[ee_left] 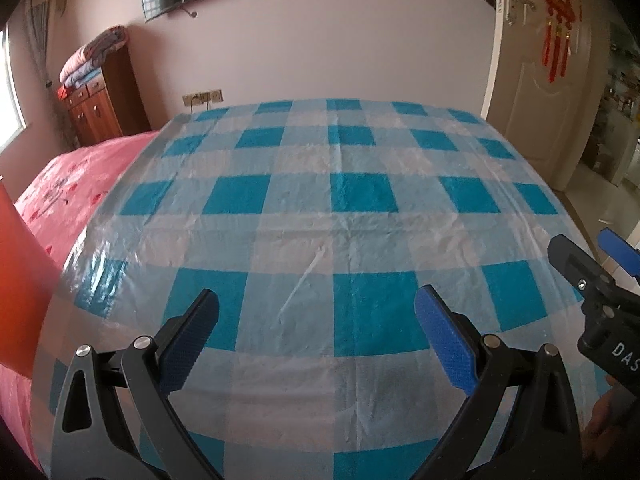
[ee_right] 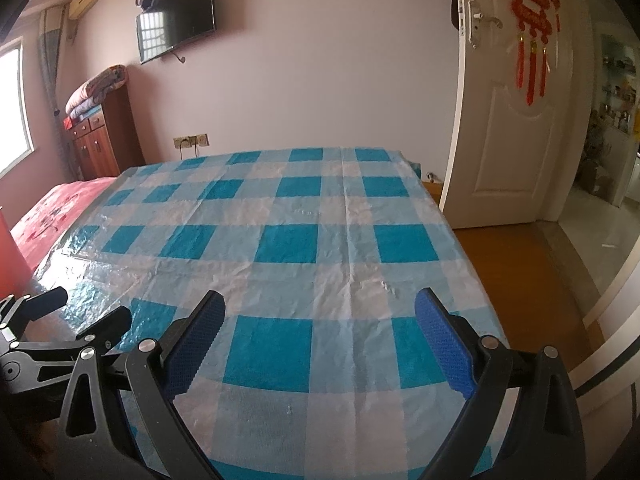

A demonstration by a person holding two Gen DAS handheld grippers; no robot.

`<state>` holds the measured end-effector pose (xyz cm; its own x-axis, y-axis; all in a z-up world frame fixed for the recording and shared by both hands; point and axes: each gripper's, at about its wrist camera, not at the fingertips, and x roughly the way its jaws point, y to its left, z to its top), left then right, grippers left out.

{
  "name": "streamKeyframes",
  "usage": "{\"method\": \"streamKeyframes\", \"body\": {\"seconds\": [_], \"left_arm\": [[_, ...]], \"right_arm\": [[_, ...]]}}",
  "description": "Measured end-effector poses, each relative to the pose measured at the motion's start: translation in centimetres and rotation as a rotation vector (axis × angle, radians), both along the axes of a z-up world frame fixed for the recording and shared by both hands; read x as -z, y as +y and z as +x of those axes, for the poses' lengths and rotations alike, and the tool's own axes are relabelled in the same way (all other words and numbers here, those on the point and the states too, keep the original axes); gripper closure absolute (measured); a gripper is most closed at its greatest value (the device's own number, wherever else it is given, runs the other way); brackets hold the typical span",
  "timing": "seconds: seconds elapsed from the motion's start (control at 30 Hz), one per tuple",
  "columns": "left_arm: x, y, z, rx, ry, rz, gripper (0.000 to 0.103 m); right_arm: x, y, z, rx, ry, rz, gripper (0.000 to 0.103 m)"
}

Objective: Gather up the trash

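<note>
No trash shows in either view, so handling can only be judged in general terms. The table (ee_left: 320, 232) is covered by a thin, crinkled blue-and-white checked plastic cloth (ee_right: 304, 240), and its surface is bare as far as both cameras reach. The left gripper (ee_left: 316, 312) hangs over the near edge of the cloth with its blue-padded fingers spread wide, nothing between them. The right gripper (ee_right: 320, 312) sits just beside it, also spread wide and empty; its tips appear at the right margin of the left view, and the left tool's black frame shows at the lower left of the right view. A red-orange object (ee_left: 20, 292) stands at the far left edge beside the table; what it is cannot be told — a bin, perhaps, but that is a guess. A pink bedspread (ee_left: 72, 184) lies beyond it. Judgement: household scraps are likely light, soft and crushable, best pinched across the bulk at mid-body, not by a loose edge. The cloth itself looks slick and loose, so a low pinch risks catching a fold of it. Where the trash lies relative to either tool cannot be stated; it is out of frame.
</note>
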<state>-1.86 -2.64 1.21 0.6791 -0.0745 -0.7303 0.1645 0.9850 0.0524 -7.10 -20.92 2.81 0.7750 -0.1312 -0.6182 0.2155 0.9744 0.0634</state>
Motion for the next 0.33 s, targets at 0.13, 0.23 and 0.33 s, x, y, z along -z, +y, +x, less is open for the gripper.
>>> {"method": "streamKeyframes", "body": {"seconds": [0.13,0.23,0.33], "left_arm": [[1.0,-0.2,1.3,-0.016,0.051,0.022,0.004],[1.5,-0.2,2.1,-0.041,0.079,0.040,0.004],[1.9,-0.1,2.8,-0.039,0.107,0.023,0.004]], "right_arm": [[0.6,0.0,1.2,-0.002,0.042,0.017,0.008],[1.0,0.2,2.0,-0.010,0.076,0.023,0.008],[1.8,0.4,3.0,-0.021,0.131,0.040,0.008]]}}
